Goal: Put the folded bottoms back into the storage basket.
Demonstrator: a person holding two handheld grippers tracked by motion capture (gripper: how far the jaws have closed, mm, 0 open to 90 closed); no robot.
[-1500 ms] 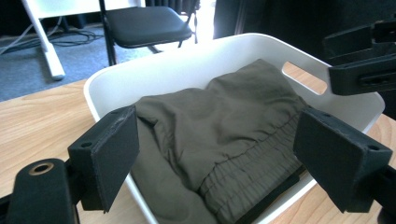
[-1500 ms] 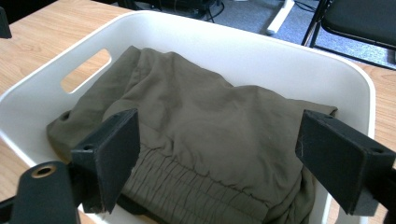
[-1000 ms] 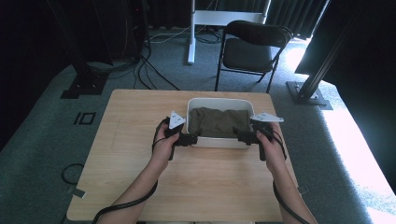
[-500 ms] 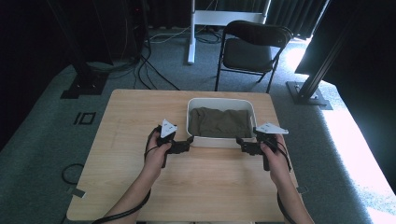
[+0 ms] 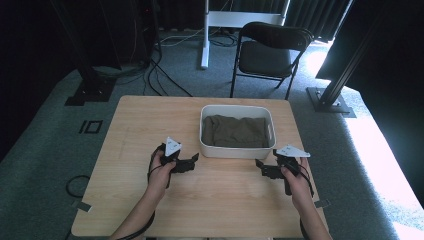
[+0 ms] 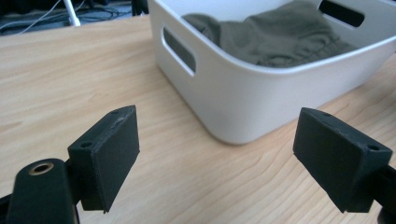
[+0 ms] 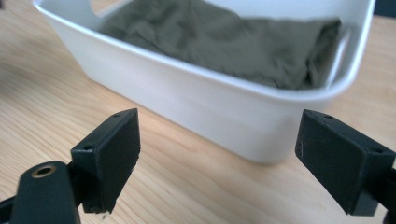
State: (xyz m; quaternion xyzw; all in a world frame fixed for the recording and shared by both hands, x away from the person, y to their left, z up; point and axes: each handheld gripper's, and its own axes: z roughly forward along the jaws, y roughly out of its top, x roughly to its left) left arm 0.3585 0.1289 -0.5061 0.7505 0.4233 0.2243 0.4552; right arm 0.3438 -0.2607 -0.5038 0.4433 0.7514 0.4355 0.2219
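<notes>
With the folded olive cloth [image 5: 236, 131] lying in the white bin [image 5: 237, 150] on the tabletop [image 5: 145, 125], the left claw [image 5: 196, 159] and right claw [image 5: 258, 164] are sitting spread apart and empty beside it, risking nudging the bin askew.

Both grippers are drawn back from the bin [image 5: 237, 150] toward the person and lowered: the left gripper [image 5: 196, 158] and right gripper [image 5: 258, 164] now sit off its near corners, jaws apart and empty.

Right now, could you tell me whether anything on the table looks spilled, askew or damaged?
Nothing stands out. The white bin sits square on the table, and the olive cloth lies folded inside it, nothing hanging over the rim.
</notes>
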